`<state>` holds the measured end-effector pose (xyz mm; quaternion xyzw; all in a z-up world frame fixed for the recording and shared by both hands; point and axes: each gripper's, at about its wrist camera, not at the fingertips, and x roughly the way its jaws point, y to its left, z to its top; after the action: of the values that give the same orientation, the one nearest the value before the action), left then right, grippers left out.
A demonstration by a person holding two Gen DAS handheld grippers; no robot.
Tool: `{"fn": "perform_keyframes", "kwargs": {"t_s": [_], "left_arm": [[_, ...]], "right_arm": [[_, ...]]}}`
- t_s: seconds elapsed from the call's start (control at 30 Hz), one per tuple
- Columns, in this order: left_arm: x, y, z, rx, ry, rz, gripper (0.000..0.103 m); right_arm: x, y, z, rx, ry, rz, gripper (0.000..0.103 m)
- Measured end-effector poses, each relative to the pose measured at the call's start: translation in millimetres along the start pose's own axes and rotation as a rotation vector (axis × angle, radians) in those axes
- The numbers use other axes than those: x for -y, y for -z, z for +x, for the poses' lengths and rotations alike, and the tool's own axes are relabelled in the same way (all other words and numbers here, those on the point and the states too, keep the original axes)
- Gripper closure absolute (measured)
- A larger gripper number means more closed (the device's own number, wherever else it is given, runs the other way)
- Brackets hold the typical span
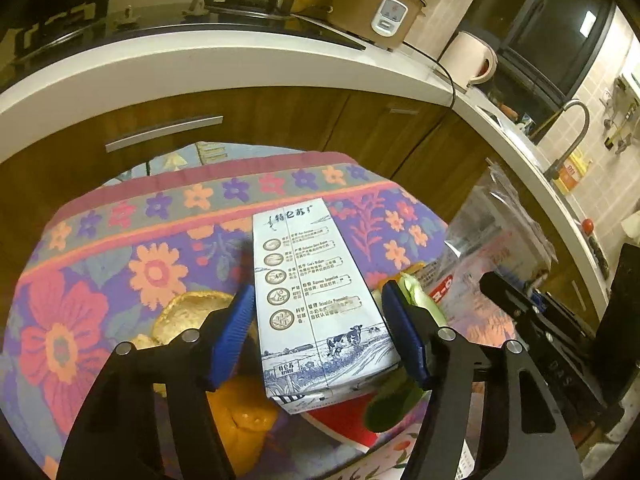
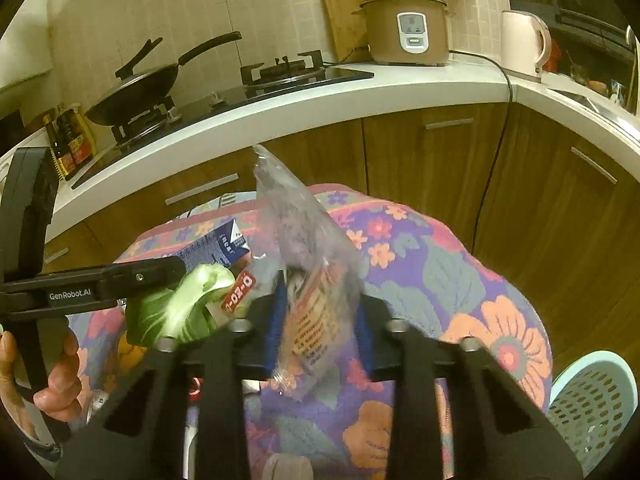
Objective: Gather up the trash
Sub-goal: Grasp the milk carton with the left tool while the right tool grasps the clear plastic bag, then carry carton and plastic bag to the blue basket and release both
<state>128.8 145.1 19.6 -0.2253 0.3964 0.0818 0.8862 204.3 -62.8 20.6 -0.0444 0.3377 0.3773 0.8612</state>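
Left wrist view: the left gripper [image 1: 318, 330] is standing with its blue pads [image 1: 234, 334] on either side of a white milk carton [image 1: 316, 300], which is lying lengthwise between them on the flowered tablecloth [image 1: 120, 240]. A sliver of space is showing between each pad and the carton's sides, so the claw is sitting half-wide around the carton rather than pinching it. At seven o'clock from the carton an orange peel [image 1: 244, 416] is lying, and at nine o'clock a round pale cracker [image 1: 192, 314]. At four o'clock a green vegetable leaf [image 1: 394, 400] is poking out. Farther off at two o'clock, a clear plastic bag [image 1: 500, 232] is hanging in the air.

In the right wrist view, the right gripper [image 2: 318, 334] is closed narrowly on that clear plastic bag [image 2: 308, 264], whose crumpled film is rising toward twelve o'clock. At nine o'clock the green leaf [image 2: 180, 308] is lying beside a red label [image 2: 240, 288], with a corner of the carton [image 2: 220, 246] just beyond. At eight o'clock a hand [image 2: 56, 384] is gripping the other tool's handle. At four o'clock a pale blue basket [image 2: 592, 400] is standing below the cloth's edge. Farthest away, along the white counter [image 2: 320, 100], a wok [image 2: 136, 88] is sitting at eleven o'clock, a rice cooker [image 2: 408, 28] at one o'clock and a kettle [image 2: 524, 40] beside it.
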Motion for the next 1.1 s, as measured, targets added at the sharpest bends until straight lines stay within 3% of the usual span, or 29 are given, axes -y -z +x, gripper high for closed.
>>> {"fn": "perform_keyframes", "kwargs": {"t_s": [0.13,0.27,0.57,0.77,1.1], "left_arm": [[-1.6,3.0,-6.2,0.024,0.008,-0.005,0.049],[-7.0,5.4,-18.4,0.079,0.055,-0.029,0.049],[6.2,9.2,-63.1,0.214,0.083,0.011,0.049],[35.5,17.3,-87.8,0.287,0.111,0.063,0.049],[103.8,38.7,-97.9,0.308,0.208,0.156,0.049]], "right_arm": [[-3.9,4.1,-9.5,0.026,-0.014,-0.011,0.1],[-8.1,4.4,-24.6,0.068,-0.013,-0.023,0.101],[-5.0,5.5,-60.5,0.151,0.022,-0.032,0.101],[7.4,10.5,-84.4,0.187,0.049,-0.01,0.101],[48.9,32.5,-147.7,0.266,0.108,0.066,0.101]]}}
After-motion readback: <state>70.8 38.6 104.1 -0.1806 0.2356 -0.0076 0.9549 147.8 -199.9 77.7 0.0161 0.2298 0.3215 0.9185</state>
